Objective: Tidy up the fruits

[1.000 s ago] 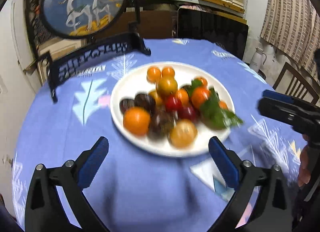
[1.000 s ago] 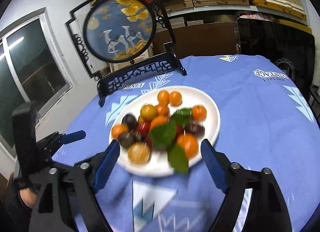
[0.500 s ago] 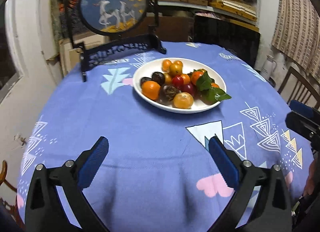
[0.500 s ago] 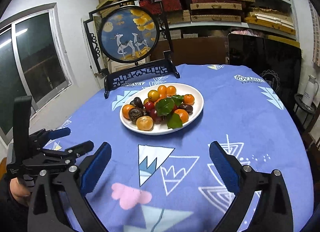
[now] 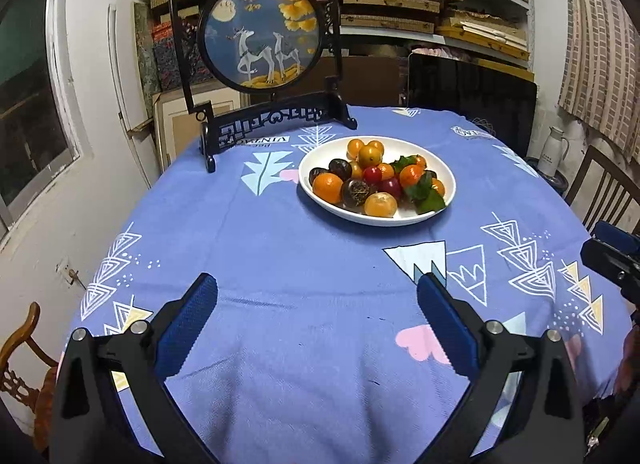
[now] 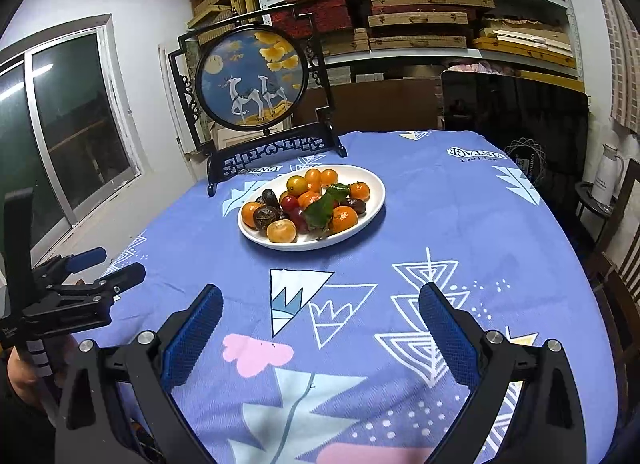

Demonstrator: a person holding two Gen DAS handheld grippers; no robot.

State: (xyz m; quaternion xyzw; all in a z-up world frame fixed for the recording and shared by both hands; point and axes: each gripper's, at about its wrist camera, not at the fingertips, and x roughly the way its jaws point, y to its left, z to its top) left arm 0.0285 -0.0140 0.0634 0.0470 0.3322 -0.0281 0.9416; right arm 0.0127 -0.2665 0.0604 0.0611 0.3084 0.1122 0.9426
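A white plate (image 5: 446, 172) (image 6: 376, 188) sits on the far half of the round table, piled with several oranges (image 5: 327, 187) (image 6: 344, 219), dark passion fruits (image 5: 356, 192), red fruits (image 5: 372, 174) and green leaves (image 5: 424, 194) (image 6: 322, 208). My left gripper (image 5: 318, 304) hangs open over the near tablecloth, well short of the plate, nothing between its blue pads. My right gripper (image 6: 320, 310) is likewise open and empty over the near cloth. Each gripper shows at the edge of the other's view.
A blue patterned tablecloth (image 5: 304, 264) covers the table. A black-framed round deer picture (image 5: 260, 36) (image 6: 252, 76) stands behind the plate. Wooden chairs (image 5: 604, 192) stand at the right and near left, shelves of boxes behind, a white kettle (image 6: 606, 174) at the right.
Both grippers have drawn back from the plate, which now looks smaller and farther away. The right gripper's jaws stand wider than a second ago. The fruit has not moved.
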